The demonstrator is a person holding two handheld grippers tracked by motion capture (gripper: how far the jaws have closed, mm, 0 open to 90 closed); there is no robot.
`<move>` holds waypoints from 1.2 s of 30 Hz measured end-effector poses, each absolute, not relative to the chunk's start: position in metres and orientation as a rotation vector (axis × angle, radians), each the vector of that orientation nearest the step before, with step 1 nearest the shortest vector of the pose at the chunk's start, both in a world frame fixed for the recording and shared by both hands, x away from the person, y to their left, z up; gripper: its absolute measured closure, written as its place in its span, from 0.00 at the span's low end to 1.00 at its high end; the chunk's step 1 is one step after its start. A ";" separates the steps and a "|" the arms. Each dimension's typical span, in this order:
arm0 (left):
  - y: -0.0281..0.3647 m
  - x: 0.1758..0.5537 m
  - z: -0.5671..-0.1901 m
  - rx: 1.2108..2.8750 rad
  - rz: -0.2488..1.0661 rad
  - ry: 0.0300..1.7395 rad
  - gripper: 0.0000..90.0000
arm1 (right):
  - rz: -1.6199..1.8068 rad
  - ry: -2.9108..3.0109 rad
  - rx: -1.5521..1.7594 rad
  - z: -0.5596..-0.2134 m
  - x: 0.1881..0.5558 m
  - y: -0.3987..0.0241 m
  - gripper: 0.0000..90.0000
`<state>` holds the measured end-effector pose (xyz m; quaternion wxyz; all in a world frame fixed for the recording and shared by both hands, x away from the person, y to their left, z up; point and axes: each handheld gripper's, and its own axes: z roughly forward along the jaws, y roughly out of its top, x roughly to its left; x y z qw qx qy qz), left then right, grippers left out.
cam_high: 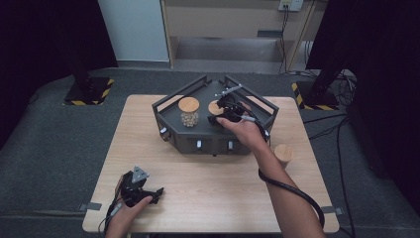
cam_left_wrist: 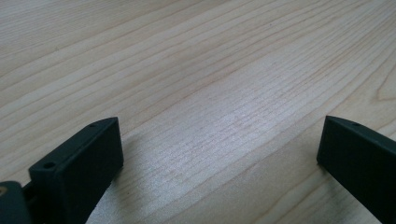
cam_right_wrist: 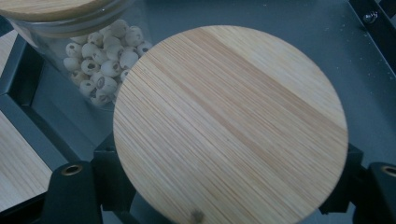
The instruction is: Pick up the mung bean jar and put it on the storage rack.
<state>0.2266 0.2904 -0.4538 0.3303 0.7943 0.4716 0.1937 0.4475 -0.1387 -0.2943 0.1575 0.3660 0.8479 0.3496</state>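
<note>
Left gripper [cam_high: 157,191] open on table [cam_high: 213,188], right gripper [cam_high: 214,119] gripping lidded jar [cam_right_wrist: 231,123]

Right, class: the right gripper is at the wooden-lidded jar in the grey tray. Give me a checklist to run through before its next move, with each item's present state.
1. Right gripper shut on the jar: ok; its pads flank the wooden lid.
2. Neighbouring bead jar upright, lidded: ok.
3. Gap between the two jars: cannot tell; they look close.
4. Left gripper open, away from the tray: ok.
5. Third lidded jar out of the way on the table: ok.
</note>
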 end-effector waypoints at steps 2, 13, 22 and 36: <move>0.290 0.227 -0.454 2.077 0.506 1.234 0.00 | 1.003 2.424 1.047 -0.295 0.447 -0.139 0.28; 0.290 0.227 -0.454 2.077 0.507 1.234 0.00 | 1.033 2.396 1.035 -0.296 0.443 -0.142 0.14; 0.290 0.227 -0.454 2.076 0.506 1.235 0.00 | 1.059 2.371 1.000 -0.292 0.427 -0.157 0.06; 0.290 0.227 -0.454 2.079 0.506 1.234 0.00 | 1.106 2.410 0.931 -0.275 0.401 -0.179 0.04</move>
